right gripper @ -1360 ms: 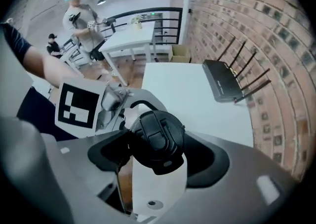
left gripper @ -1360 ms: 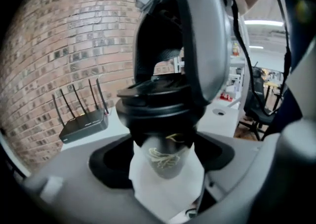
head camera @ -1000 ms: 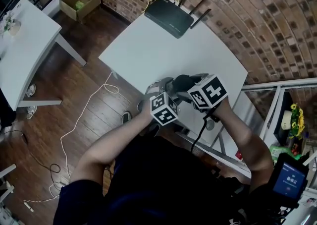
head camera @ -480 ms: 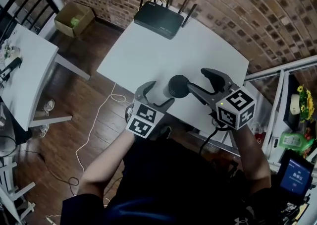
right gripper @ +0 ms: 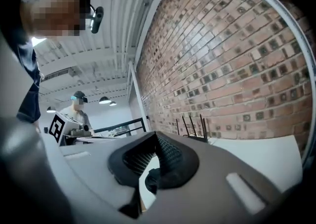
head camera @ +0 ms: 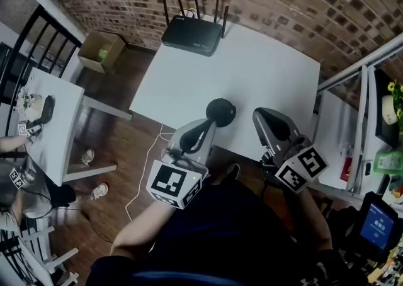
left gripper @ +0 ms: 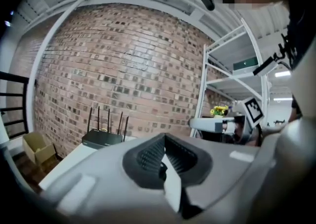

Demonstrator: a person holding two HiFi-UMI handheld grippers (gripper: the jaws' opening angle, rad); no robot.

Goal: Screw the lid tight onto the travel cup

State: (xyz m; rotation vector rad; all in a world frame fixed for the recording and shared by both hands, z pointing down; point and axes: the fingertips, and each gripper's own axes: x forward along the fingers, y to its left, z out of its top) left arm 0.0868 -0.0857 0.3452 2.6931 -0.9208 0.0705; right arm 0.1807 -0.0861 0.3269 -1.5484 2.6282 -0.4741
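Head view gives me the count: one travel cup (head camera: 221, 112), upright near the front edge of the white counter (head camera: 258, 67) and seen from above mostly as a dark round top. It also shows one router (head camera: 192, 31) with four antennas at the counter's far edge, and my two grippers, each carrying one marker cube. My left gripper (head camera: 206, 127) reaches in from the front with its tip just beside the cup, and I cannot tell whether it touches. My right gripper (head camera: 262, 118) lies near the cup on the other side, apart from it. Both pairs of fingers are closed on nothing, so the cup stands free between them. This view alone takes in one cardboard box (head camera: 101, 51) on the wooden floor, one white cable (head camera: 141, 174) trailing there, and a second table (head camera: 60, 121) off to my left. Only here can I pick out the cup for certain. Left gripper view shows my left fingers (left gripper: 148, 156) meeting at their tips with a thin white sliver below them. Beyond them are the router (left gripper: 101, 138), the box (left gripper: 32, 145), a brick wall (left gripper: 123, 60) and white shelving with yellow flowers (left gripper: 219, 111). Right gripper view shows my right fingers (right gripper: 170, 154) pressed together too, with a dark blob low in the gap that I cannot identify. It adds one other person (right gripper: 77, 109) standing far behind.
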